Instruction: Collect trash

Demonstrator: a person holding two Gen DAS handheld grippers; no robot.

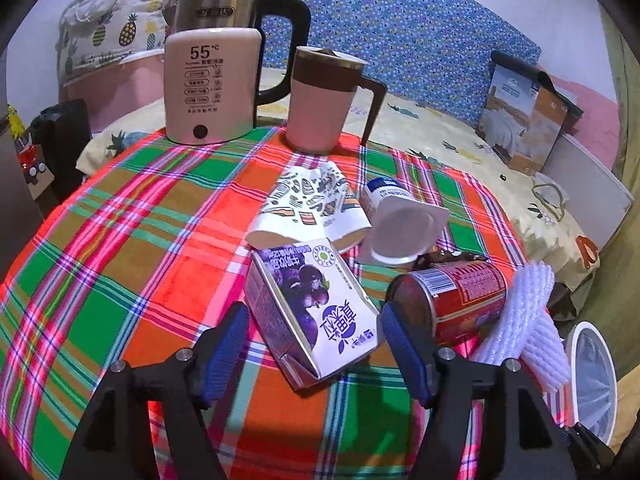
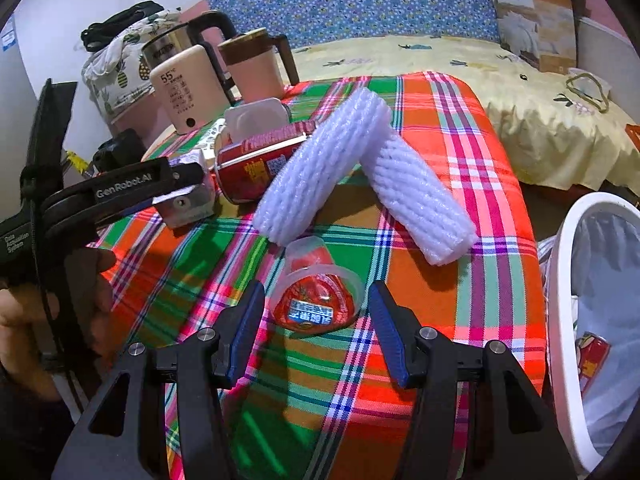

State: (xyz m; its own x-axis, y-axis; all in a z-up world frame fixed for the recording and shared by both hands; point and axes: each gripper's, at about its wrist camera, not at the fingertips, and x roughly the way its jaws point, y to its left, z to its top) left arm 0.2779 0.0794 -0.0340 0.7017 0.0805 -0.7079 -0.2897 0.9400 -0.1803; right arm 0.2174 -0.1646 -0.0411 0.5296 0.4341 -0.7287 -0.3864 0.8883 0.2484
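We hold both tongs wide. The right gripper (image 2: 316, 332) straddles a small clear jelly cup (image 2: 318, 300) with a red foil lid; the left gripper (image 1: 314, 344) straddles a purple juice carton (image 1: 312, 308). Right of the cup, a white bin (image 2: 560, 280) holds wrappers. Beyond the cup lie ribbed foam sleeves (image 2: 360, 172), then a red can (image 2: 256, 160).
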